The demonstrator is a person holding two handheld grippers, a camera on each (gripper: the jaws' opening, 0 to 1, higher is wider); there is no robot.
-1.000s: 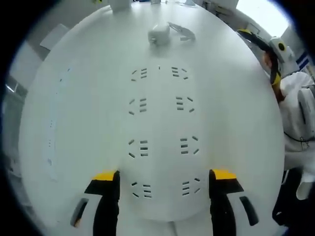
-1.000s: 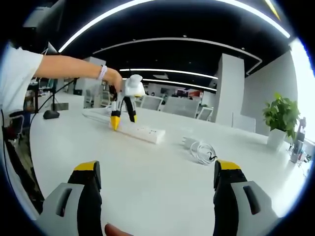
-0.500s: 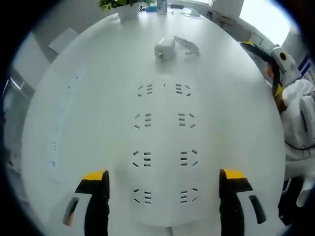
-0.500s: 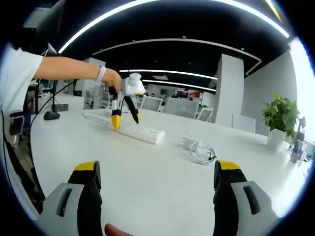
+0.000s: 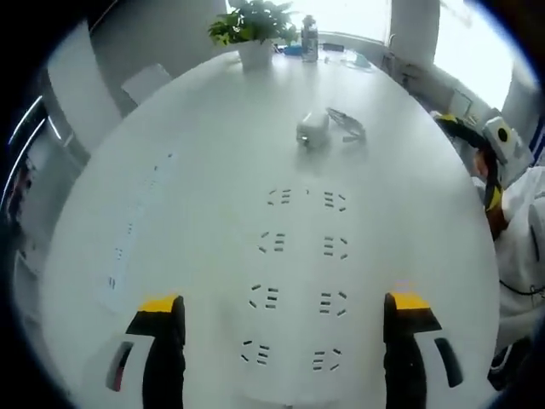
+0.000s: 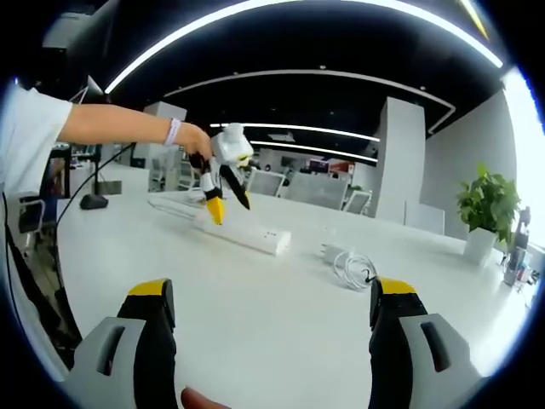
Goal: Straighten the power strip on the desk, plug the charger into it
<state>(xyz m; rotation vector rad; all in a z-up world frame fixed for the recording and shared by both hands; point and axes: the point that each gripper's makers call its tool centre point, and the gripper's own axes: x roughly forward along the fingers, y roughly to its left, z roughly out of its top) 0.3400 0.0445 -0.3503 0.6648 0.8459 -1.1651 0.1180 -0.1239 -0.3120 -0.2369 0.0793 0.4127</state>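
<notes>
— Where is the power strip (image 6: 245, 237) sitting right now?

— It is lying flat on the white desk (image 6: 255, 315), well ahead of the right gripper (image 6: 272, 319) in the right gripper view. In the left gripper view the same strip (image 5: 298, 281) is running straight up between the jaws, its socket holes showing in two columns.

— And the charger?

— The white charger (image 5: 312, 129) is resting on the desk just beyond the far end of the strip, with its coiled cable (image 5: 345, 124) lying beside it. From the right gripper view the charger (image 6: 334, 252) and cable (image 6: 355, 270) are sitting to the right of the strip, apart from it.

— What are the claws doing?

— The left gripper (image 5: 285, 311) is spreading its yellow-tipped jaws wide to either side of the strip, holding nothing. In the right gripper view that gripper (image 6: 225, 198) is hanging over the strip's near end from the person's hand (image 6: 194, 140); I cannot tell whether its tips are touching. The right gripper is gaping wide too, empty, above bare desk.

— Anything else on the desk?

— A potted plant (image 5: 254, 34) is standing at the far edge.
</notes>
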